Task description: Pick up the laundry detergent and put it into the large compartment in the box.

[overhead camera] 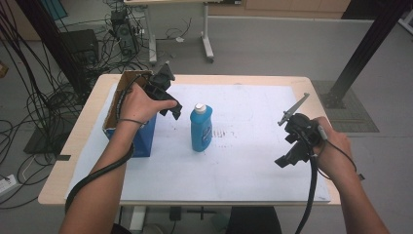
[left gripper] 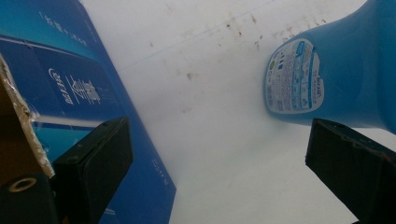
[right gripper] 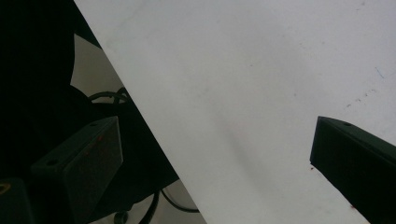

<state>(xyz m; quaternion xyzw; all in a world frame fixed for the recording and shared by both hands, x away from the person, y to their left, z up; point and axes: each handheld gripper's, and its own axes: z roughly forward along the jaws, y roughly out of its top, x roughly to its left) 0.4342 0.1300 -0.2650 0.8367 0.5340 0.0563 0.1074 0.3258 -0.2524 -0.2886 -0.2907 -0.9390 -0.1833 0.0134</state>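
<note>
Box [overhead camera: 130, 127], blue cardboard, top open, inside not visible, sits beside left gripper [overhead camera: 168, 105]'s near jaw; jaws wide apart, nothing between them. Blue bottle [overhead camera: 201, 127], white cap on, stands upright just off its other jaw. Right gripper [overhead camera: 292, 153] hangs over white sheet [overhead camera: 243, 165] at the table edge, jaws spread wide, nothing held.

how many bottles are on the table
1. A blue bottle with a white cap stands upright mid-table, right of the open blue box. The box's inside is hidden, so more could be in there.
</note>
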